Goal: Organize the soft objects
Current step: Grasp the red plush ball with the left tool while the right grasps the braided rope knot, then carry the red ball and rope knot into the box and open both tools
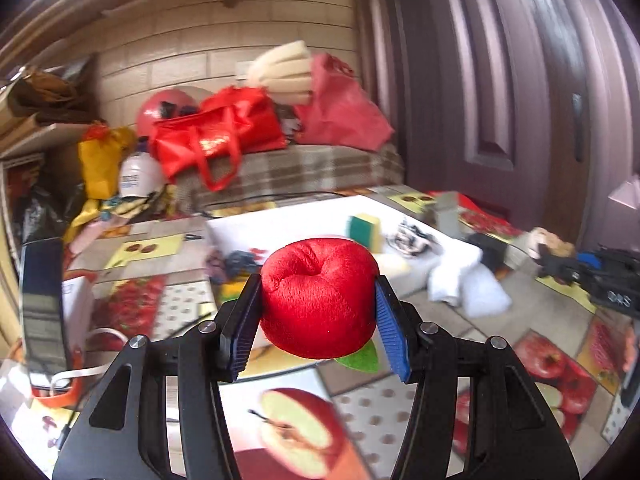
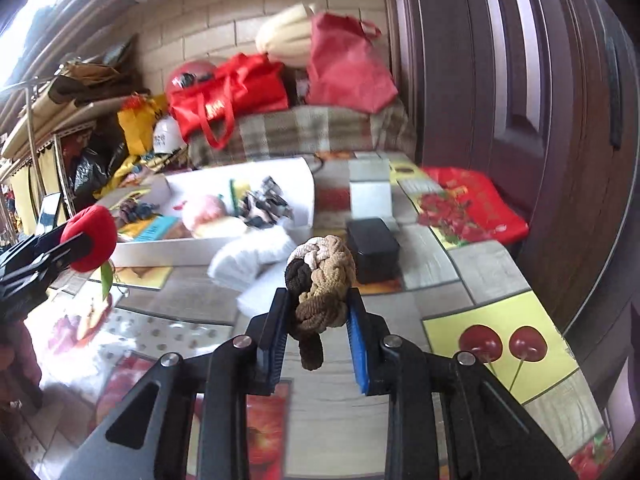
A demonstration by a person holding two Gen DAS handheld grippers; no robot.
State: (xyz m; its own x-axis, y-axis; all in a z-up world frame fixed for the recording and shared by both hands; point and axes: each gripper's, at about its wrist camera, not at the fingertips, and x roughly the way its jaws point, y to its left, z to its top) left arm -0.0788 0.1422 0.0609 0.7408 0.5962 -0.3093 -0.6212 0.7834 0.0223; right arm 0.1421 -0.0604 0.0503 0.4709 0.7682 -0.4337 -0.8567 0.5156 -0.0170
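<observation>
Left gripper (image 1: pixel 318 312) jaws clamp fuzzy red plush apple (image 1: pixel 318 296); right gripper (image 2: pixel 318 320) jaws clamp braided brown knot (image 2: pixel 320 284).

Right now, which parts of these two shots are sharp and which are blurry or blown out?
Left wrist view: the red plush apple in the left tongs is sharp; the sponge behind smears. Right wrist view: the braided brown knot in the right tongs is crisp; the top-left corner is overexposed.
</observation>
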